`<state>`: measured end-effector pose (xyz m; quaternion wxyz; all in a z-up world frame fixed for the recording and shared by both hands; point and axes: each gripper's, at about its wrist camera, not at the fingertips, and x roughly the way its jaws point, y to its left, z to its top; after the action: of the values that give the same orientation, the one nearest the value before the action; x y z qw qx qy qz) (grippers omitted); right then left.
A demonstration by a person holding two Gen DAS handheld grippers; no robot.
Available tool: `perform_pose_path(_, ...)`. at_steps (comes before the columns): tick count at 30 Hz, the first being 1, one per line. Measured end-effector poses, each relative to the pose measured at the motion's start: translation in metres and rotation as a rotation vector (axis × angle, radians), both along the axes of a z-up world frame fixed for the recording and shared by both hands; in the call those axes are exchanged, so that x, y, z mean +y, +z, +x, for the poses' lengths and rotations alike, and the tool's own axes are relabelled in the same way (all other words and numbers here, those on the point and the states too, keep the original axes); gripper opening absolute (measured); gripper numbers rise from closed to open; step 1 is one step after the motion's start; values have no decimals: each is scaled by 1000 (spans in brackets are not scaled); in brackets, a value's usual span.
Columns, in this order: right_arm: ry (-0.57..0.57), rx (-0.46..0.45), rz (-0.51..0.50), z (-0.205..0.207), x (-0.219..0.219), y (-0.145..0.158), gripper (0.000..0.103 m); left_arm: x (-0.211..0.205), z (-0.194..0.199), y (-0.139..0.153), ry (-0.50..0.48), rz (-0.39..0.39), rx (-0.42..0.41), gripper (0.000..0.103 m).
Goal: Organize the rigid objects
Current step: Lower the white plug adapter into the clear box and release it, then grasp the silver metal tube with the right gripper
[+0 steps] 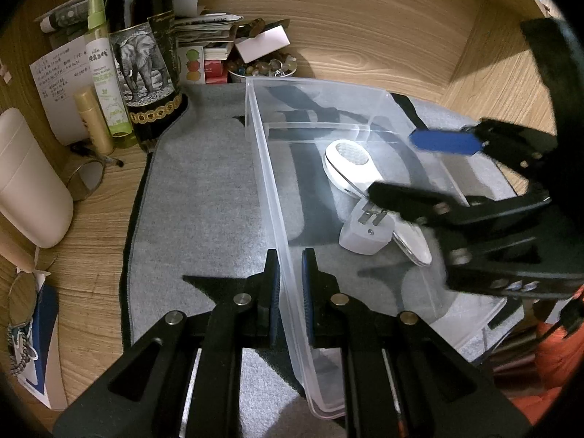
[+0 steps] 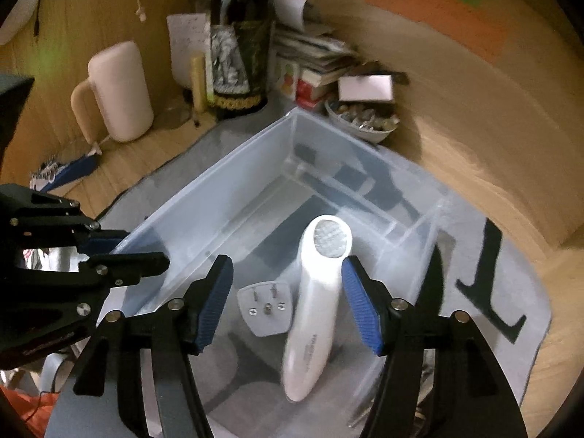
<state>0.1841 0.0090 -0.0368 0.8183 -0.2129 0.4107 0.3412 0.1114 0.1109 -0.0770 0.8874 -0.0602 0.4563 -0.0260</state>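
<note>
Right wrist view: white shaver (image 2: 314,306) lengthwise, head away, between open right hand-held gripper (image 2: 288,306) pads.

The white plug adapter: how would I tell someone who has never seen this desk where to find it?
Start at the clear plastic storage bin on the grey felt mat. On its floor lie two white things; beside the long white handheld device with a round mesh head is the small white plug adapter, blocky, with metal prongs pointing up.

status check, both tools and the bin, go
Left tool shut on clear bin wall. Right tool open over white handheld device, lying in bin beside plug adapter. Nothing blocking.
</note>
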Motion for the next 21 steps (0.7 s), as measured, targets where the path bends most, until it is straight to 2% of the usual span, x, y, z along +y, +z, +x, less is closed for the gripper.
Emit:
perform_pose_path(1, -6, -11, 11, -1, -3, 4, 68, 0, 0, 0, 0, 0, 0, 11)
perform_pose_path(6, -48, -77, 37, -3, -22, 24, 70, 0, 0, 0, 1, 0, 1, 11)
perform_pose_path(10, -91, -126, 63, -5, -43, 40, 77, 0, 0, 0, 0, 1, 1, 11)
perform_pose_path(14, -147, -181, 58, -3, -66, 51, 78, 0, -1, 1, -1, 7, 1, 11)
perform_pose_path(21, -267, -199, 33, 8, -112, 52, 78, -2, -2, 1, 0, 5, 0, 11)
